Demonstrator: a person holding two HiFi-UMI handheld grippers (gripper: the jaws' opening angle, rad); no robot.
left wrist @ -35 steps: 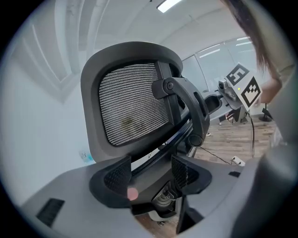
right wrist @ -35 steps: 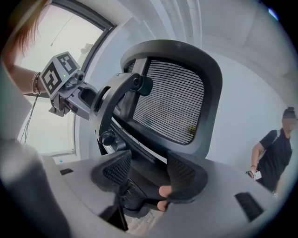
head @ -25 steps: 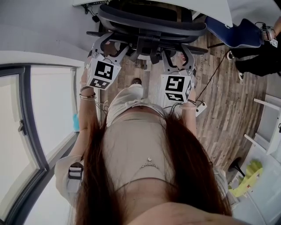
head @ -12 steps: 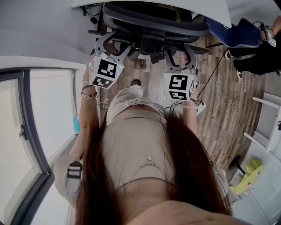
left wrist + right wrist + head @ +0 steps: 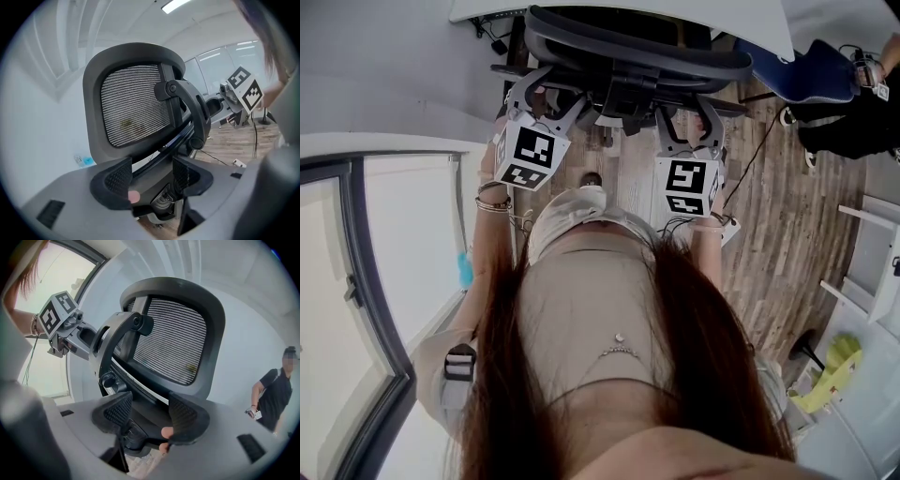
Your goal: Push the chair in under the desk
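A: Item one, left gripper (image 5: 542, 94): jaws wide, straddling the chair (image 5: 637, 52) back's lower frame.
B: Chair: backrest at the desk (image 5: 759, 17) edge.
A: Item three, right gripper (image 5: 684, 117): wide, same frame.
B: Handling: push evenly on both sides so it rolls straight.

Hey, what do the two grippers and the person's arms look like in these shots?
The left gripper and right gripper have grey bodies and black jaw pads with a mesh texture. Each carries a white cube printed with black square markers. Bracelets circle the left wrist. A pale beige sleeve bears a dark strap tab.
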